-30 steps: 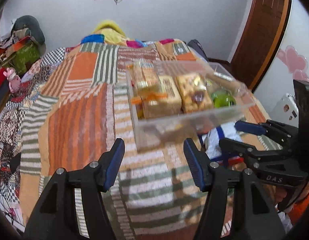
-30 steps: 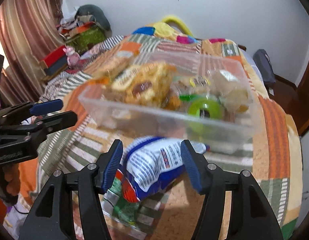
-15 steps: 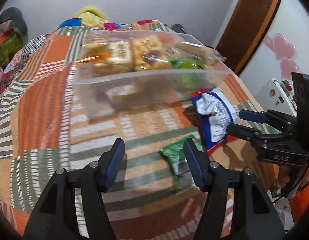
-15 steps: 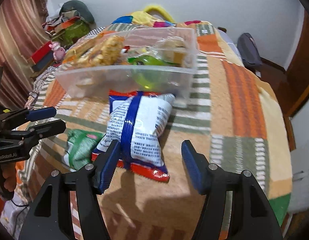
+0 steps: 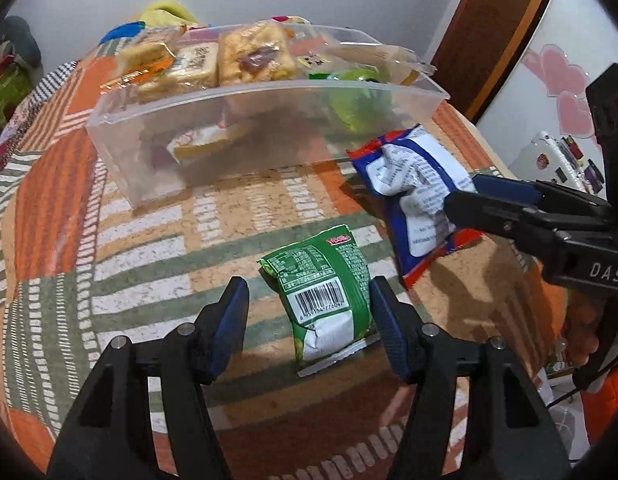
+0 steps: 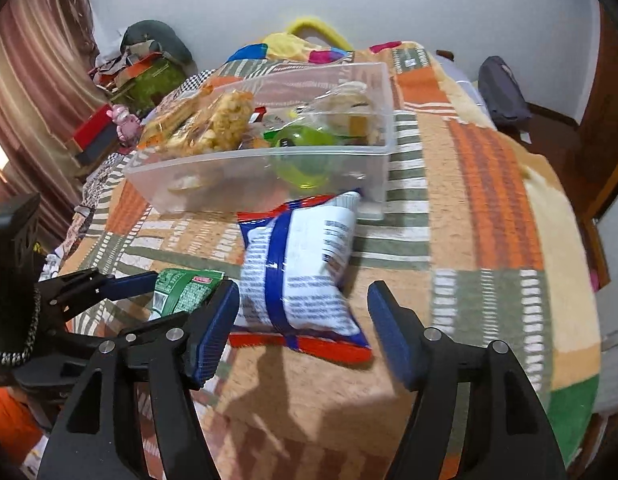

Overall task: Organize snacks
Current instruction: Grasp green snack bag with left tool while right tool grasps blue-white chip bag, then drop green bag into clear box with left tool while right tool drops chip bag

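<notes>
While both grippers hang over the patchwork blanket (image 5: 141,248), neither grips anything. Left gripper (image 5: 309,316): jaws apart w/ the green snack packet (image 5: 329,296) lying flat between them, barcode side up, pads not pressing it. Right gripper (image 6: 303,330): jaws have just been opening, now spread either side of the blue-white chip bag (image 6: 301,276) (slightly blurred), which lies on the blanket, top edge against the clear bin (image 6: 269,172) of snacks.
</notes>
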`<state>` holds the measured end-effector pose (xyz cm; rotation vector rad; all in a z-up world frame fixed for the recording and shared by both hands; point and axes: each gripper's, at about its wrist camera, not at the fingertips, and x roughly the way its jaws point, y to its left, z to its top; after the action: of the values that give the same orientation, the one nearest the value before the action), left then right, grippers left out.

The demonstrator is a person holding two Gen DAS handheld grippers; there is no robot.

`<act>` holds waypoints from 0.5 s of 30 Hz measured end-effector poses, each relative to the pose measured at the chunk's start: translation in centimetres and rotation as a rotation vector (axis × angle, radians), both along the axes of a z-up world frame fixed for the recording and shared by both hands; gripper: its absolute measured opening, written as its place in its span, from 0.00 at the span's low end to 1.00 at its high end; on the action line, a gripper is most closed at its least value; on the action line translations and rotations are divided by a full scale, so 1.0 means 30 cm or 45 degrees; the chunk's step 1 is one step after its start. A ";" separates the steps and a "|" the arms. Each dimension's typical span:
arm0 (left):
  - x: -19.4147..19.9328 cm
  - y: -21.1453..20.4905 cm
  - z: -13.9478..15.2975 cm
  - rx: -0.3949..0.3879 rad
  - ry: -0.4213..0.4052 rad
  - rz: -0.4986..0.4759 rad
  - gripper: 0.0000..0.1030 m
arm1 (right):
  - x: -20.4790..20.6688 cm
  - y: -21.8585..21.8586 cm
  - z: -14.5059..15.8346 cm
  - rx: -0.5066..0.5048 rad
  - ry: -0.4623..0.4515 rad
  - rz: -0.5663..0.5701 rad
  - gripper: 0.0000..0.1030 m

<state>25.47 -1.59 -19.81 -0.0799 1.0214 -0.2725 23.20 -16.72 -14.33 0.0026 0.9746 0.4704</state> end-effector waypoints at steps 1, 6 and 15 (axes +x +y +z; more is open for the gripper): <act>0.003 0.008 -0.002 0.002 0.001 0.001 0.60 | 0.004 0.014 -0.007 0.000 0.006 0.005 0.62; -0.001 0.027 -0.009 -0.018 -0.010 0.013 0.59 | 0.025 0.070 -0.057 -0.048 0.025 0.017 0.64; 0.019 -0.028 -0.003 -0.036 -0.022 -0.029 0.58 | 0.030 0.051 -0.078 -0.038 0.028 0.001 0.55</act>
<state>26.04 -2.42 -19.89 -0.0916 1.0019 -0.3084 24.10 -15.20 -16.68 -0.0196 1.0034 0.4575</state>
